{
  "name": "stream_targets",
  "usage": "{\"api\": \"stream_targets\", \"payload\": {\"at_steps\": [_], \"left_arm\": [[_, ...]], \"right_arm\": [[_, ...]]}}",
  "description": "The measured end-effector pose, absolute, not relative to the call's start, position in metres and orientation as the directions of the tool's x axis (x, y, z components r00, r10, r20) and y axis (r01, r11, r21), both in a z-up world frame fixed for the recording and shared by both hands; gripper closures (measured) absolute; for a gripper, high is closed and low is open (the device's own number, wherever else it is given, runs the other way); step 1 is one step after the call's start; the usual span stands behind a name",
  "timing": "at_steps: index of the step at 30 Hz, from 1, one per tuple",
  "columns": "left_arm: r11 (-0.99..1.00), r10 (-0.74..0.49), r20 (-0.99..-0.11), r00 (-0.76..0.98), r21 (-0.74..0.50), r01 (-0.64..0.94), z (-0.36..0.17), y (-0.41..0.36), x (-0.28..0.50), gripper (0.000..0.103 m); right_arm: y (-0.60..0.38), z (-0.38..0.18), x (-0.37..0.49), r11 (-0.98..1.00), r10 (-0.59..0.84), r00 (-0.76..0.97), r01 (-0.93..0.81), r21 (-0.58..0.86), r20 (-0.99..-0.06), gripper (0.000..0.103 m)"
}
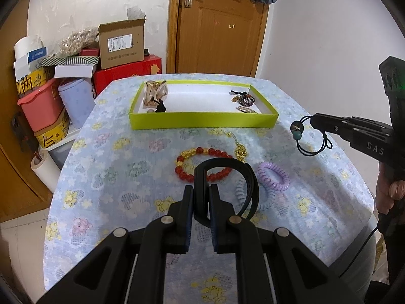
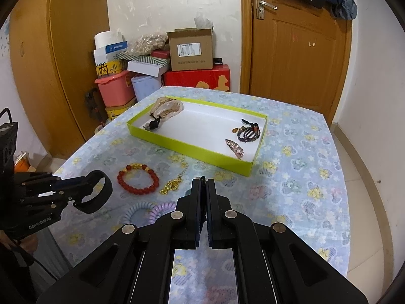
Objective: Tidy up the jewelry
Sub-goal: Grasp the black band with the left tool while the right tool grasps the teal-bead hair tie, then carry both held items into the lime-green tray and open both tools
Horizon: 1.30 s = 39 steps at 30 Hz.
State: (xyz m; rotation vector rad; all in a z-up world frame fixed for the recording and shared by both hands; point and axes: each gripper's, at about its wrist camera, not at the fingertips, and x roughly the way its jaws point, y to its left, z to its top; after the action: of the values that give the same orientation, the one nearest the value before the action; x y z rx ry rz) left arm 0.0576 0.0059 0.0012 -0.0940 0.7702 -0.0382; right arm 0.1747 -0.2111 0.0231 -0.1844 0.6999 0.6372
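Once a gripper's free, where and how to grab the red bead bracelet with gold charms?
The red bead bracelet with gold charms lies flat as an open ring on the floral tablecloth. Probably come straight down, one finger inside the loop, one outside, pinching the red beads on its near arc, away from the gold chain close beside it.
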Motion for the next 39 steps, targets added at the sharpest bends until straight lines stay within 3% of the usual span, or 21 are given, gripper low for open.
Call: {"api": "stream_targets", "payload": {"at_steps": [19, 39], "left_arm": [[0.998, -0.041, -0.665, 0.746, -0.058, 0.004, 0.023, 0.013, 0.106, 0.091], [1.0, 0.015, -0.689, 0.725, -0.001, -0.022, 0.024, 0.026, 0.25, 0.091]], "right_arm": [[-0.207, 0.033, 0.205, 0.804, 0.495, 0.595, -0.59, 0.075, -0.633, 0.1], [-0.182, 0.013, 0.302, 0.813, 0.485, 0.568, -0.574, 0.102, -0.665, 0.1]]}}
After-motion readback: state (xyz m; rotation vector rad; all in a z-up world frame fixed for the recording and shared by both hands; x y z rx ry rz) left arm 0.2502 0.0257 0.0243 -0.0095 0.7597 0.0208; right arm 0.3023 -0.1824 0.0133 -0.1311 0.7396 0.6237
